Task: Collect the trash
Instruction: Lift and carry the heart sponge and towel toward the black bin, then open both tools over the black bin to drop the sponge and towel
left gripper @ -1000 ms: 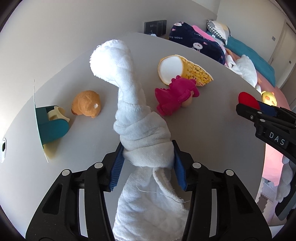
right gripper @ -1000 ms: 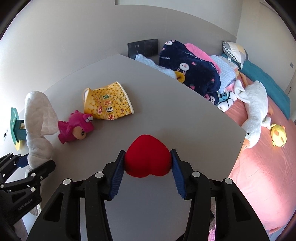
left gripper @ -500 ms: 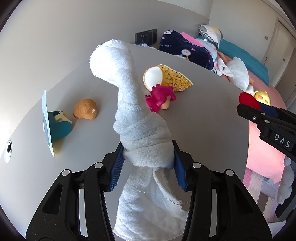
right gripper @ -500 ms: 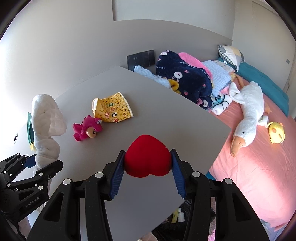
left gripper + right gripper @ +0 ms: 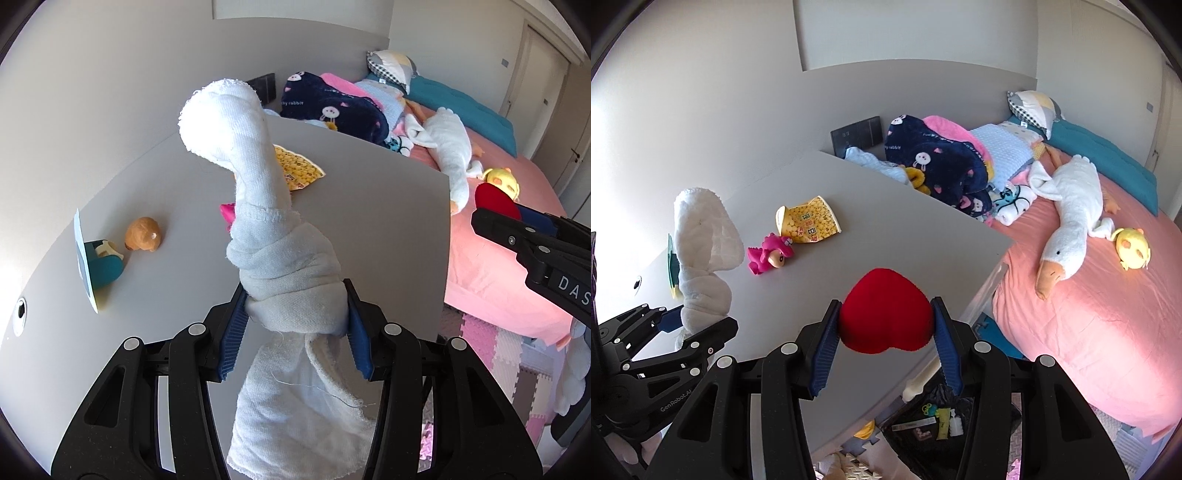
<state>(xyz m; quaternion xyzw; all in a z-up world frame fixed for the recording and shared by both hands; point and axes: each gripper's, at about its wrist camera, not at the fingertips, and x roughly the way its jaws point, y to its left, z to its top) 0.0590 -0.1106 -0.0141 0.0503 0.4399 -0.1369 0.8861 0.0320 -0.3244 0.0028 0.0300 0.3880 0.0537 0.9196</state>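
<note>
My left gripper [image 5: 295,325] is shut on a knotted white towel [image 5: 288,266] that stands up above the grey table [image 5: 369,206]; the towel also shows in the right wrist view [image 5: 701,236]. My right gripper [image 5: 884,325] is shut on a red heart-shaped plush [image 5: 884,310], held above the table's near edge. A yellow snack bag [image 5: 809,221] lies on the table beside a pink toy dinosaur [image 5: 768,254]. A black trash bag [image 5: 931,421] with small items in it sits on the floor below the table edge.
An orange toy [image 5: 142,234] and a teal toy with a card [image 5: 98,262] lie at the table's left. A pink bed [image 5: 1108,295] with a white goose plush [image 5: 1067,218], a yellow plush [image 5: 1134,249] and a navy blanket [image 5: 938,166] lies to the right.
Both grippers have lifted and pulled back from the table with their loads still held. The table objects look smaller and farther, and the floor with the trash bag has come into view.
</note>
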